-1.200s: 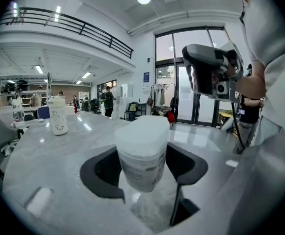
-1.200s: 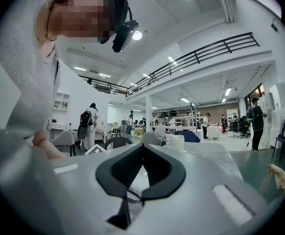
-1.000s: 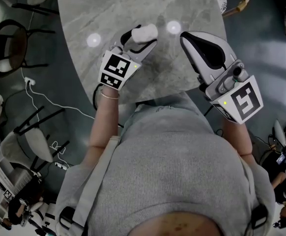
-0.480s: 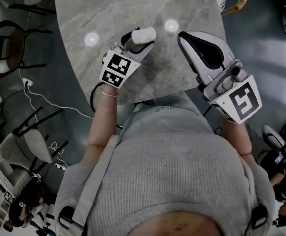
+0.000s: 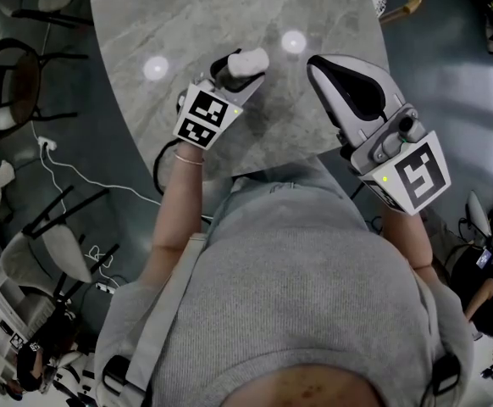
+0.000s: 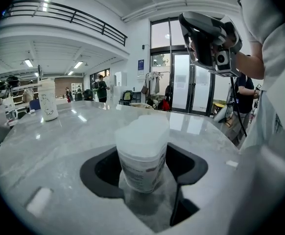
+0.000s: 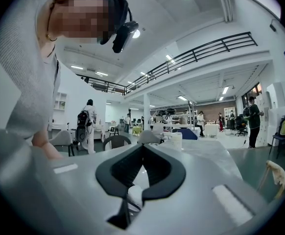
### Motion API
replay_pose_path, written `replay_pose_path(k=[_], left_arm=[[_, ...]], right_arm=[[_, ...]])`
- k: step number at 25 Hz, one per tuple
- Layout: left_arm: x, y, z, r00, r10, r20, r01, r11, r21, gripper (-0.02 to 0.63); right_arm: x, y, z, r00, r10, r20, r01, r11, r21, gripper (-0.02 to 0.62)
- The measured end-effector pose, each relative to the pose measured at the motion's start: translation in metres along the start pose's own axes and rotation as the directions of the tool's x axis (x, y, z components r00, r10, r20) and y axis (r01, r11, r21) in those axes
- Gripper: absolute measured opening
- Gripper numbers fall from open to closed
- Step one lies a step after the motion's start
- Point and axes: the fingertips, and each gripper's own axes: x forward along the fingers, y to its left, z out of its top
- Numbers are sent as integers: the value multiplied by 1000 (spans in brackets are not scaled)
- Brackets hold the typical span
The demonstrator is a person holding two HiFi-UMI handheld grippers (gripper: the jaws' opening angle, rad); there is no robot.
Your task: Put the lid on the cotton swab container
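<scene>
Cotton swab container [image 6: 141, 153] upright, long axis vertical

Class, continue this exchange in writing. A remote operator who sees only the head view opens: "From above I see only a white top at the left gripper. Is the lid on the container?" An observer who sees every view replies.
Observer: Yes, a frosted white plastic lid caps the translucent plastic cotton swab container.
Operator: Is it gripped?
Observer: The left gripper presses its black pads on the container's two sides.
Operator: And the right gripper?
Observer: The right gripper has its jaws closed together.
</scene>
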Motion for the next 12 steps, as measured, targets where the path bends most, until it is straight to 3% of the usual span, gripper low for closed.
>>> replay_pose_path(k=[12], left_arm=[[-9, -5, -9, 1000, 0, -26, 1, 1000, 20, 278]], right_arm=[[-1, 12, 0, 1000, -19, 6, 19, 1000, 12, 3]])
